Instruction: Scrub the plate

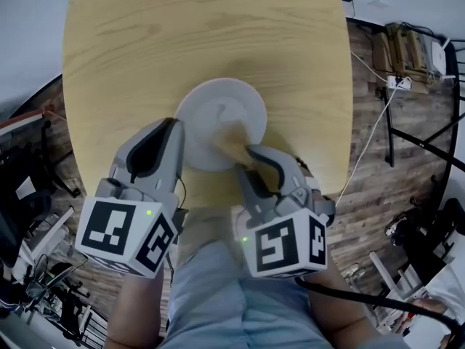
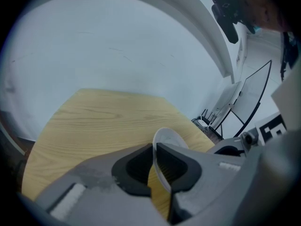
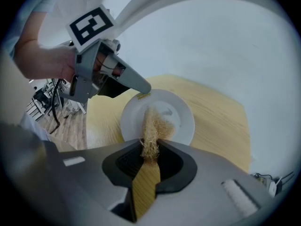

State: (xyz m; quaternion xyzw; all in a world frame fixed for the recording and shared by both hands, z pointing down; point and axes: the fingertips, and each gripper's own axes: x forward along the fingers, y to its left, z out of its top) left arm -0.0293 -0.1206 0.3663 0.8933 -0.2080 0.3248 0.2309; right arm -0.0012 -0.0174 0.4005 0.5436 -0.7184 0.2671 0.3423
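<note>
White plate (image 1: 218,107) sits near ctr of the round, light-wood desk (image 1: 182,35). Left tongs (image 2: 154,147) are clamped on the plate's rim. In the left gripper view the rim runs edge-on btwn the two dark pads, both pressed against it. In the head view that grip is at the plate's left edge, on the side nearer the person.

Right tongs (image 3: 150,147) are pinching a tan, fibrous scrubber (image 3: 153,126). Its frayed end sticks out past the jaws & lies on the plate's inner face, approx. in the middle. In the right gripper view the tip of the left tongs shows at the plate's far rim, w/ a person's hand (image 3: 44,60) behind it.

Hard to say whether the plate lies fully flat or has its held edge lifted a bit. In the head view it looks flat or close to it.

Both tongs reach in from the desk's near edge, side by side, left one over the plate's left rim & right one over its near-right part. The person's legs, in light trousers (image 1: 240,304), show below them. Off the desk to the right there's a wood-plank floor (image 1: 370,180), w/ a white cable (image 1: 374,115) running to a power strip (image 1: 398,83).
</note>
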